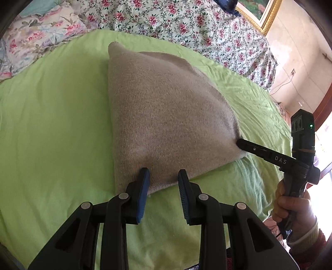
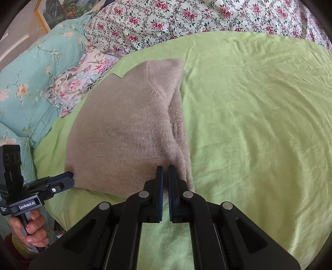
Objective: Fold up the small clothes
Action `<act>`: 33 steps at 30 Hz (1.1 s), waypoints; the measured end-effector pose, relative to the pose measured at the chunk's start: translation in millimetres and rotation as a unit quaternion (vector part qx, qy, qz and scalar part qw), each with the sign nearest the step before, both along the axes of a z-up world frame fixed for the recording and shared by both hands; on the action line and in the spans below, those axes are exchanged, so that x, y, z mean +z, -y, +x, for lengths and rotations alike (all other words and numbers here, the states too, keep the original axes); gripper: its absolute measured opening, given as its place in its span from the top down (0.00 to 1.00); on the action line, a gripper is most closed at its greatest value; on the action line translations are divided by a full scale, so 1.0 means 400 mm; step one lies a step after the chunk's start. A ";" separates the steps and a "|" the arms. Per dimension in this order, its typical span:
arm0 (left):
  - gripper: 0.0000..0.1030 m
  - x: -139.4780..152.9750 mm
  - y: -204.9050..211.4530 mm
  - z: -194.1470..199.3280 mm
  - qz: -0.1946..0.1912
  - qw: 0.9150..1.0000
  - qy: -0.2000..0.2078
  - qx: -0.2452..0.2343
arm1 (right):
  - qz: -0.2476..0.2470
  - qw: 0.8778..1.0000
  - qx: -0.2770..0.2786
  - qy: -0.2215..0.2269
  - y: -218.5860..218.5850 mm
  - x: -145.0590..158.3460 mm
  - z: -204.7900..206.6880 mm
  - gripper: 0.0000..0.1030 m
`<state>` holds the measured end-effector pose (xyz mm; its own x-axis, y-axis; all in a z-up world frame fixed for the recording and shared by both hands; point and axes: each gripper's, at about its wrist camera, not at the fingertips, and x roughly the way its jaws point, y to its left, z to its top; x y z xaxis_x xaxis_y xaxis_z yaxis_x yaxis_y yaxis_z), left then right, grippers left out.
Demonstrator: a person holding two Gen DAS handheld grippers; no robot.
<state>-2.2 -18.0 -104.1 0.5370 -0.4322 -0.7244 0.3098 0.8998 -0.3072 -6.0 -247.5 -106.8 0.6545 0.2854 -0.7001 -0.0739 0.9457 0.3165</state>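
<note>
A beige knitted garment (image 1: 166, 108) lies folded on the green sheet (image 1: 58, 116). My left gripper (image 1: 164, 173) is open, its blue-padded jaws standing at the garment's near edge, one on each side of a stretch of the hem. My right gripper (image 2: 165, 169) is shut on the garment's near right corner (image 2: 178, 157). It also shows in the left wrist view (image 1: 240, 143), pinching that corner. The left gripper shows in the right wrist view (image 2: 68, 176) at the garment's near left corner. The garment (image 2: 124, 133) has a fold ridge running up its right side.
Floral quilts (image 1: 186, 20) and pillows (image 2: 31, 68) are piled along the far side of the bed. A gold-framed picture (image 1: 261, 12) leans on the wall. The bed's edge drops off to the right (image 1: 278, 97).
</note>
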 end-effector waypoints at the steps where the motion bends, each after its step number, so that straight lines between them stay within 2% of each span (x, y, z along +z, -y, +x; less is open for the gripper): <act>1: 0.72 0.000 -0.001 -0.003 0.000 1.000 0.000 0.001 | -0.005 1.000 -0.001 -0.001 -0.002 0.002 -0.002 0.96; 11: 0.71 0.005 -0.017 -0.031 0.011 1.000 -0.004 0.007 | -0.028 0.999 -0.011 -0.016 -0.006 0.013 -0.037 0.95; 14: 0.63 0.014 -0.012 -0.054 0.031 0.999 0.001 0.008 | -0.041 0.998 -0.021 -0.031 -0.011 0.011 -0.059 0.94; 15: 0.57 0.016 -0.013 -0.064 0.036 0.999 0.003 0.012 | -0.040 0.998 -0.023 -0.035 -0.008 0.007 -0.065 0.93; 18: 0.45 0.021 -0.014 -0.090 0.054 0.998 0.011 0.022 | -0.014 0.999 -0.027 -0.043 -0.001 -0.001 -0.103 0.84; 20: 0.36 0.023 -0.018 -0.107 0.063 0.998 0.016 0.026 | -0.012 0.999 -0.030 -0.042 -0.005 0.000 -0.133 0.65; 22: 0.24 0.026 -0.023 -0.126 0.074 0.996 0.023 0.032 | -0.017 0.999 -0.029 -0.038 -0.014 0.004 -0.165 0.55; 24: 0.17 0.025 -0.027 -0.147 0.086 0.995 0.026 0.040 | -0.019 0.999 -0.029 -0.038 -0.022 0.006 -0.190 0.52; 30: 0.16 0.015 -0.045 -0.168 0.097 0.994 0.001 0.046 | -0.026 0.999 -0.026 -0.039 -0.037 0.010 -0.245 0.41; 33: 0.16 0.027 -0.058 -0.183 0.112 0.992 0.002 0.057 | -0.030 0.999 -0.016 -0.034 -0.051 0.028 -0.266 0.34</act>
<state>-75.3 5.1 -93.4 0.5758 -0.1979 -0.7933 0.2038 0.9744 -0.0952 -112.3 -227.2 -95.6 0.6131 0.2223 -0.7581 -0.0240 0.9644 0.2633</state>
